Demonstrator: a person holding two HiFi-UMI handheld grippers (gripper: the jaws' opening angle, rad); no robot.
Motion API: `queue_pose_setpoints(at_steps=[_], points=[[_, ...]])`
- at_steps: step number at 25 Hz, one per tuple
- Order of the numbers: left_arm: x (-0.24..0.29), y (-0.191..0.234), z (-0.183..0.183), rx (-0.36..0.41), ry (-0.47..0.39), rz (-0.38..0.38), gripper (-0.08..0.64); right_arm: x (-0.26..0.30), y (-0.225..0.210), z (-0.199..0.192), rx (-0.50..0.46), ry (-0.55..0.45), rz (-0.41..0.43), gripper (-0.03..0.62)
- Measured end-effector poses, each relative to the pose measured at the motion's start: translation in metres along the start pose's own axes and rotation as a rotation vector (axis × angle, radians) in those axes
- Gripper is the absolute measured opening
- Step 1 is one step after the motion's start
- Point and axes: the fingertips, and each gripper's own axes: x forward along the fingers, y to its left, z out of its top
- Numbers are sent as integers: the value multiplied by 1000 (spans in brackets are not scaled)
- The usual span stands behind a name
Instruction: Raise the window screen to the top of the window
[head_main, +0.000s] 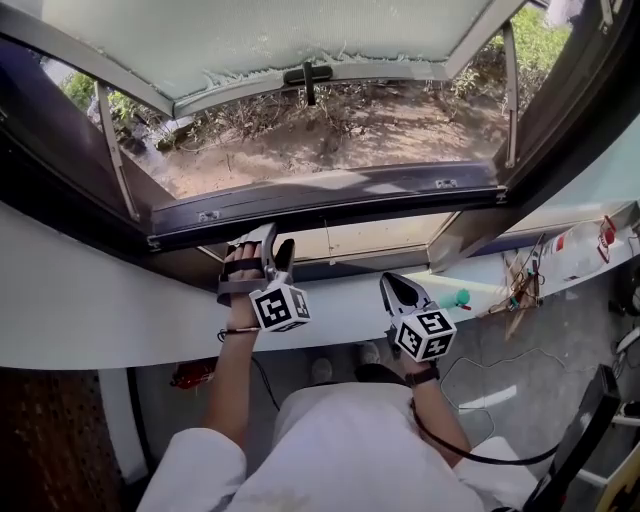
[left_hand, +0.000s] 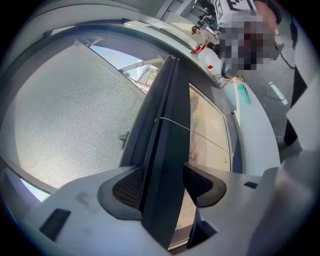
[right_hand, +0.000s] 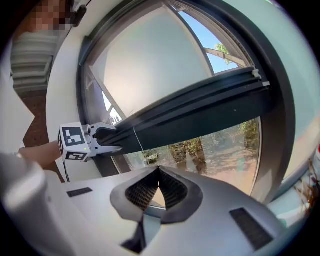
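Jaws of the left gripper (left_hand: 165, 170) clamp the bar (head_main: 350, 205) under the screen (left_hand: 75, 115), near its left end; those of the right gripper (right_hand: 159, 170), pressed together and empty, hang below the bar. Lifted from one end, it may tilt and jam.

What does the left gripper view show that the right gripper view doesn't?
Left gripper view only: the screen's fine mesh and a green object on the sill. Right gripper view only: the right gripper, shut and empty, and the marker cube of the left gripper. Both: the left gripper clamped on the dark bar.
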Motion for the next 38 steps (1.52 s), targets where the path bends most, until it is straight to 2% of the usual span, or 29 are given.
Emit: queue_pose_setpoints(at_steps=[7,11,16,19,22,25,28,31,38], points=[[-1,5,1,21,9,-6,210,-21,-35,-22,53,14,-52,-11],[0,7,0,10,6,4,193,-25,-43,-32,71,5,-20,-11],[0,13,-1,19,33,46,128,-24,-44,-60,-24,84,35,-9],[0,14,0,9,36,48,118,-20,-52,-76,51,91,53,-2],[0,14,0,0,41,44,118,-13,-62,-96,208,93,85,68],[1,15,1,-1,46,36,118,-3,-68,-112,278,90,103,103],[1,14,0,-4,54,31,118,13,-68,-126,274,96,130,157],[1,15,0,-10,70,25,118,35,-62,-142,238,157,168,246],[2,16,0,-20,103,14,118,93,-44,-156,188,227,231,249]])
